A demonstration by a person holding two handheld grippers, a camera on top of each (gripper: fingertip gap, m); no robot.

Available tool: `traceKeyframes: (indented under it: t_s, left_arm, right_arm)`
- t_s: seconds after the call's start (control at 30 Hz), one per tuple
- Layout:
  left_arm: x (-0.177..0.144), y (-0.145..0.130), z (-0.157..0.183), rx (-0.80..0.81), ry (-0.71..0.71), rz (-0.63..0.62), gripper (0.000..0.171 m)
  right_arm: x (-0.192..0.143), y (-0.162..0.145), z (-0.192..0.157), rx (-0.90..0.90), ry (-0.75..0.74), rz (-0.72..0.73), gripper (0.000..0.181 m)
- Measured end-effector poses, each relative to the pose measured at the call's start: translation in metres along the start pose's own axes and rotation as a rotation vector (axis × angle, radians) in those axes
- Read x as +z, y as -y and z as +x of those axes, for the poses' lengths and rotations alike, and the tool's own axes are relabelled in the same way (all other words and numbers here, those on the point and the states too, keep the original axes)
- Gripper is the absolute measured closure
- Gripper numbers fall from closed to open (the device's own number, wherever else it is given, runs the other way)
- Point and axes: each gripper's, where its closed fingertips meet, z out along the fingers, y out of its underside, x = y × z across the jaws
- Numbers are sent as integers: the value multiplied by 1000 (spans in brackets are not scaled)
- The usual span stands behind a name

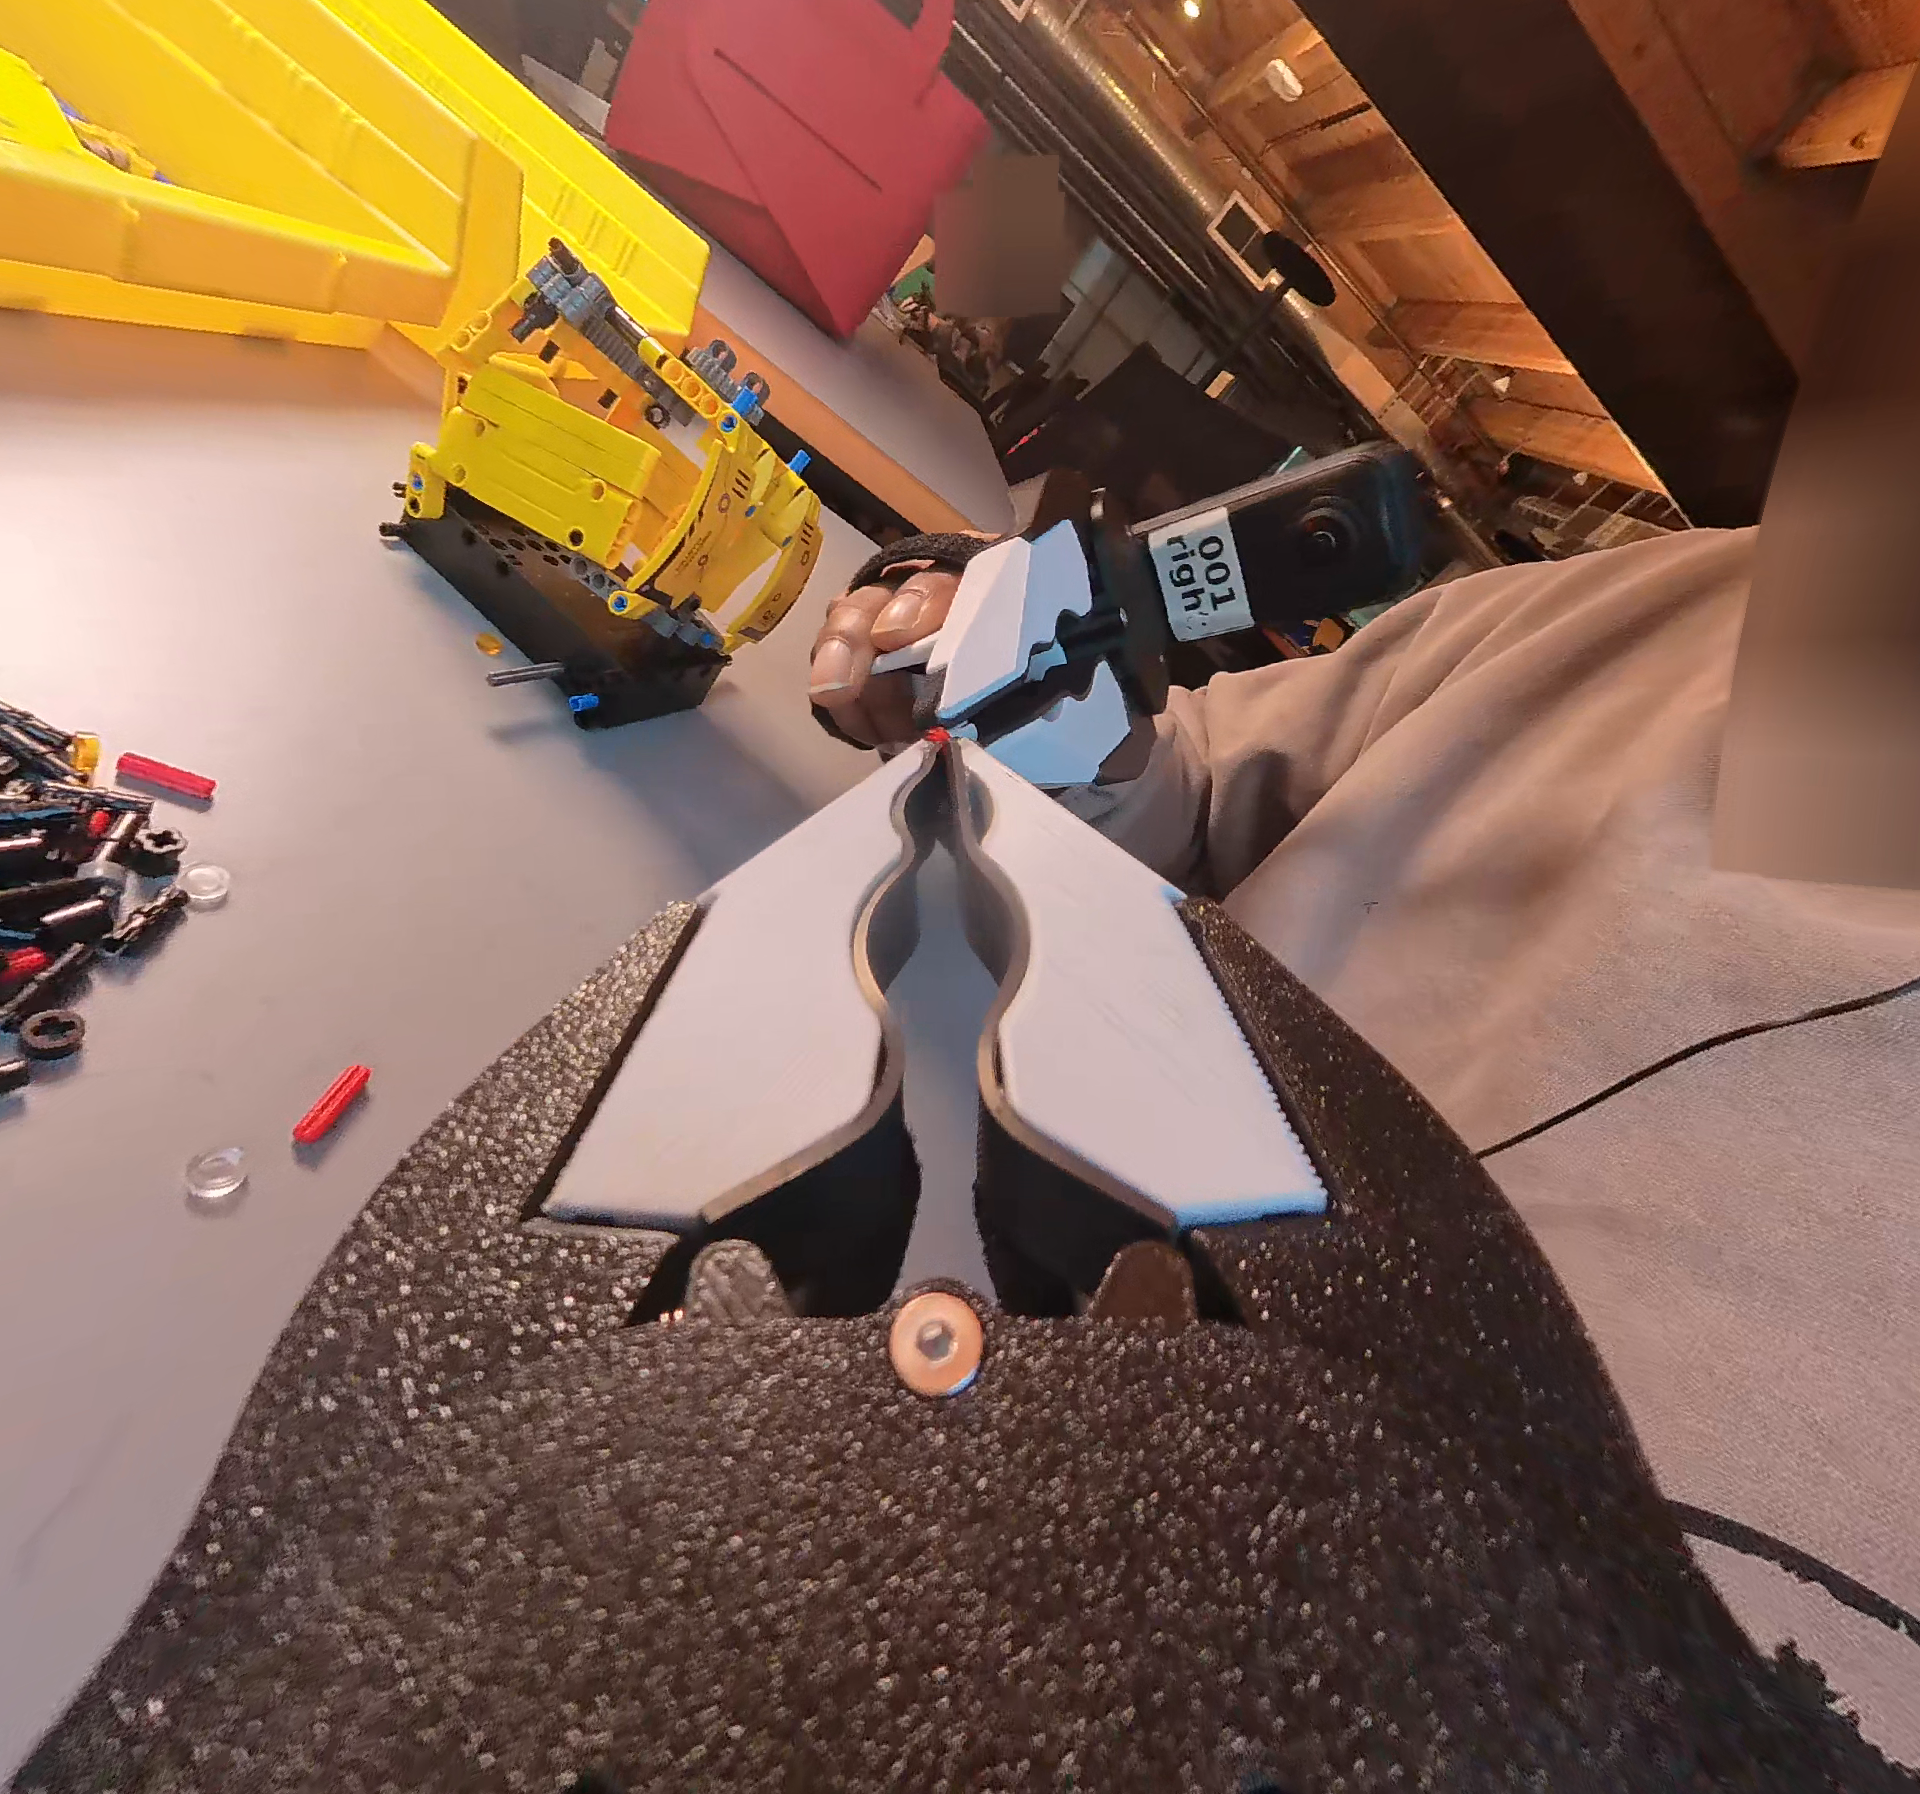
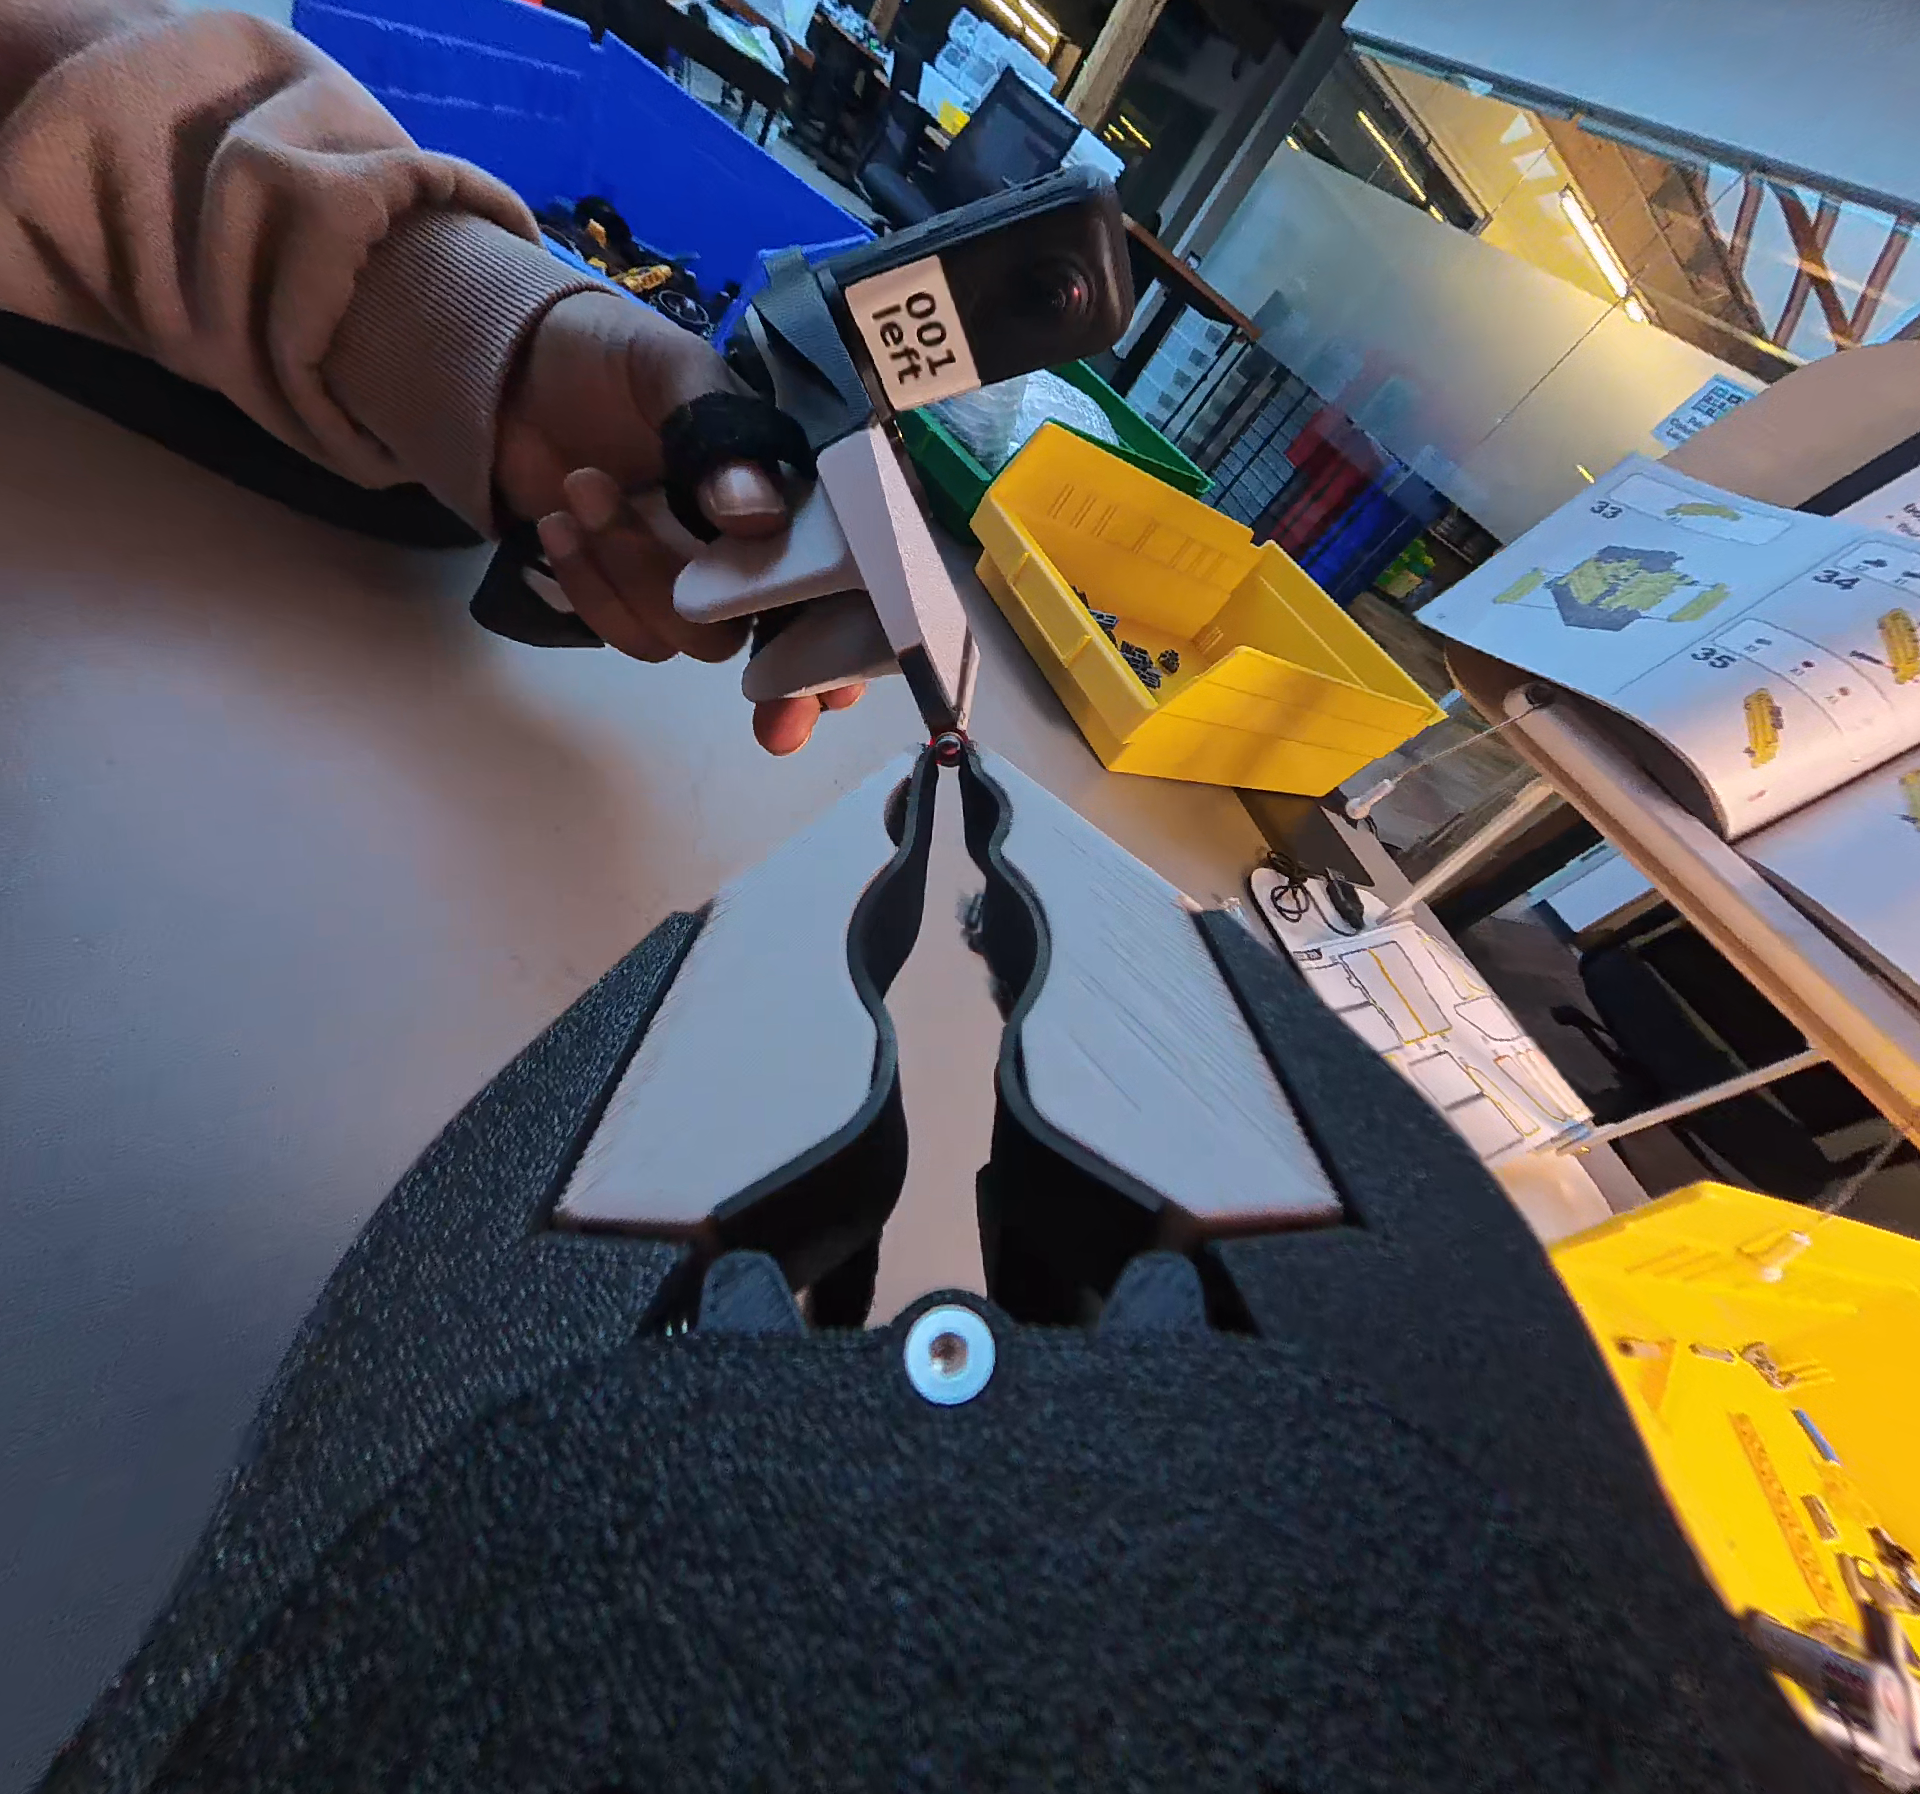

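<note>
Left wrist view showed my left gripper (image 1: 938, 745) with jaws pressed on a tiny red piece (image 1: 938, 735), held in the air above the tabletop (image 1: 312, 601). My right gripper (image 1: 961, 728) met it there tip to tip. In the right wrist view, the right gripper (image 2: 948, 745) also had its jaws closed on the same red piece (image 2: 947, 745), and the left gripper (image 2: 940, 716) came down onto it from above. So both pinched one small part between them.

Near by stood a yellow and black brick model (image 1: 613, 508), loose black and red pins (image 1: 73, 871) and two red axles (image 1: 330, 1103). Farther off were a yellow bin (image 2: 1195, 622) and an open instruction booklet (image 2: 1704, 622). Nothing stood between the grippers and the model.
</note>
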Motion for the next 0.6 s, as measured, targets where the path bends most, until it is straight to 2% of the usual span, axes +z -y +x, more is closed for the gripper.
traceKeyframes:
  t_s: [0.17, 0.37, 0.4, 0.6]
  left_arm:
    - [-1, 0, -5, -7, 29, 2, 164]
    - [0, 4, 6, -124, -89, 51, 163]
    - [0, 3, 5, -137, -89, 50, 168]
    - [-4, 8, 14, -159, -167, 76, 171]
  right_arm:
    - [1, -1, 0, -97, -36, -17, 178]
    - [0, 4, -1, -130, -46, 1, 178]
    - [0, 5, -2, -141, -47, 1, 178]
    - [-3, 17, -1, -114, -57, 53, 179]
